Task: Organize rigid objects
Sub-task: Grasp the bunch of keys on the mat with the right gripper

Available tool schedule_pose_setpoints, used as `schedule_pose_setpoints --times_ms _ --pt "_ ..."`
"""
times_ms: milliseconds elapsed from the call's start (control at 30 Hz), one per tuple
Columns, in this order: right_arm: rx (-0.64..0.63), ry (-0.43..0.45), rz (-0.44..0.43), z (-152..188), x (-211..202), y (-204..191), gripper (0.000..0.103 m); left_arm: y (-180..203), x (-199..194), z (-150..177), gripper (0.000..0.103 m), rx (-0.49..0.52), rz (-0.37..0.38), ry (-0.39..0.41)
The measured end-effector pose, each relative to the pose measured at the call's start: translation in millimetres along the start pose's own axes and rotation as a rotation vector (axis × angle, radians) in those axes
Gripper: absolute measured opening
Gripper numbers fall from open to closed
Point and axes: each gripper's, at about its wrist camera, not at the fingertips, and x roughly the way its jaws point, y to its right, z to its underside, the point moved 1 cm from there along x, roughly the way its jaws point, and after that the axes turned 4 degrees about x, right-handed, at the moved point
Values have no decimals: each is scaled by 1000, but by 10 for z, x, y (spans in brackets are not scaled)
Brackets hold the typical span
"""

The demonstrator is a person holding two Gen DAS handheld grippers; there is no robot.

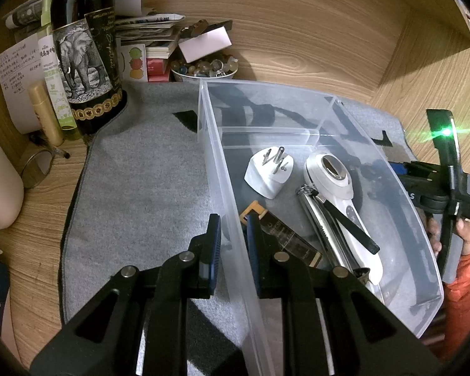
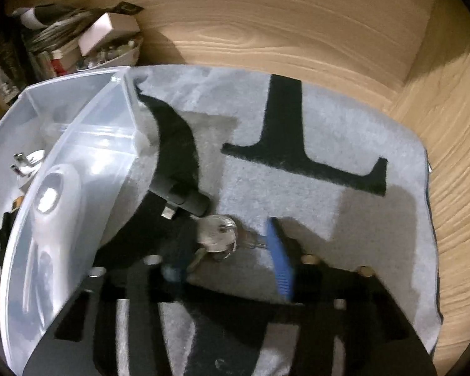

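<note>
A clear plastic bin (image 1: 222, 169) stands on a grey mat (image 1: 141, 181). It holds a white plug adapter (image 1: 268, 174), a white handheld device (image 1: 338, 194), a silver tool (image 1: 326, 228) and a dark gold-trimmed bar (image 1: 285, 238). My left gripper (image 1: 232, 232) is shut on the bin's left wall, one finger on each side. In the right wrist view my right gripper (image 2: 225, 247) is open around a bunch of keys (image 2: 217, 236) lying on the mat (image 2: 329, 125), beside a black cylindrical object (image 2: 185, 197) and the bin (image 2: 87, 156). The view is blurred.
A dark wine bottle (image 1: 87, 56), tubes, papers, boxes and a bowl of stones (image 1: 203, 69) crowd the back left. Glasses (image 1: 37, 169) lie at the left. Wooden walls close the back and right. The other gripper and hand (image 1: 448, 188) show at the right.
</note>
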Motion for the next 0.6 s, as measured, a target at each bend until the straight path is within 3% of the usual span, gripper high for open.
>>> schedule_pose_setpoints --times_ms 33,600 --pt "-4 2 1 9 -12 -6 23 0 -1 -1 16 0 0 0" --pt "40 97 10 297 -530 11 22 -12 -3 2 16 0 -3 0"
